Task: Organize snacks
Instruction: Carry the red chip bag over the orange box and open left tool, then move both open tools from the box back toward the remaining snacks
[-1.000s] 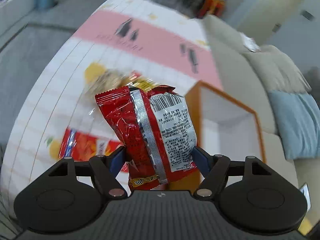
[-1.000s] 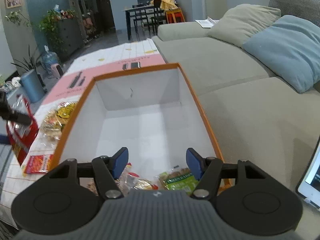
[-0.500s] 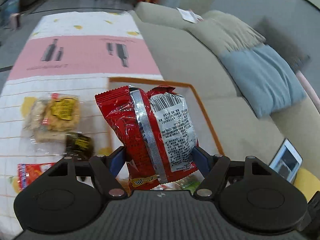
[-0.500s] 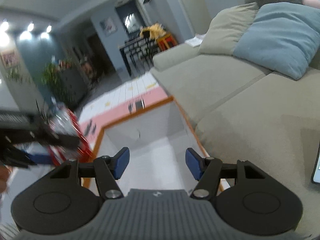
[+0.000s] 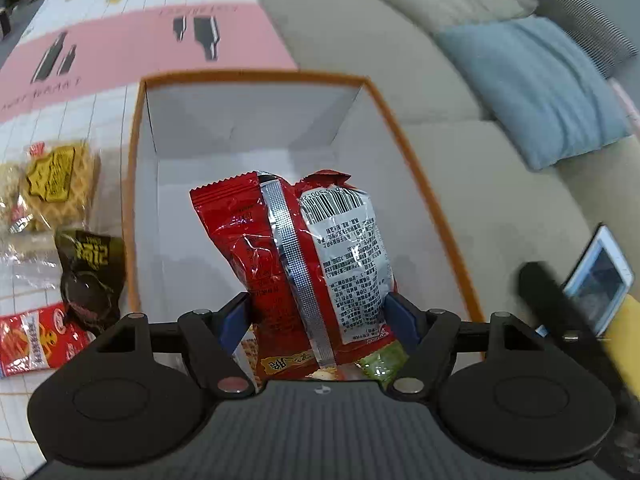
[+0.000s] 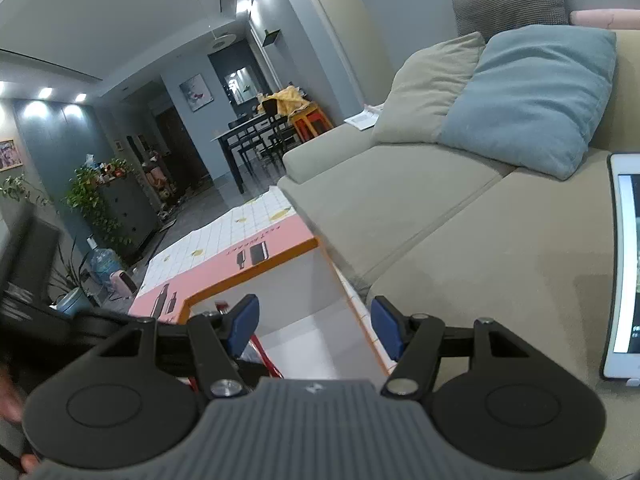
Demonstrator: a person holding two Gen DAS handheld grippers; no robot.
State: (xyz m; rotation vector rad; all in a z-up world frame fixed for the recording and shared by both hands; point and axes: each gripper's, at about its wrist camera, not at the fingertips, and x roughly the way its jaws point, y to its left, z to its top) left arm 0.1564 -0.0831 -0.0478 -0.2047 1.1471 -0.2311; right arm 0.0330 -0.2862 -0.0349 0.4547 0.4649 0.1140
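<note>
My left gripper (image 5: 318, 318) is shut on a red snack bag (image 5: 296, 256) with a silver seam and a barcode, held upright over the white inside of an orange-rimmed box (image 5: 424, 184). A few packets lie at the box's near end, mostly hidden under the bag. My right gripper (image 6: 314, 330) stands open with nothing between its fingers, raised above the box's (image 6: 248, 276) right side and pointing out across the room. The red bag's edge (image 6: 266, 356) shows just below its left finger.
On the tablecloth (image 5: 120, 40) left of the box lie a yellow waffle packet (image 5: 56, 180), a dark packet (image 5: 90, 272) and a red packet (image 5: 36, 338). A grey sofa (image 6: 460, 220) with a blue cushion (image 6: 528, 100) and a tablet (image 6: 624, 264) borders the right.
My left gripper carried the red bag from over the tablecloth to above the box. My right gripper tilted up from the box interior and rolled, now facing the room.
</note>
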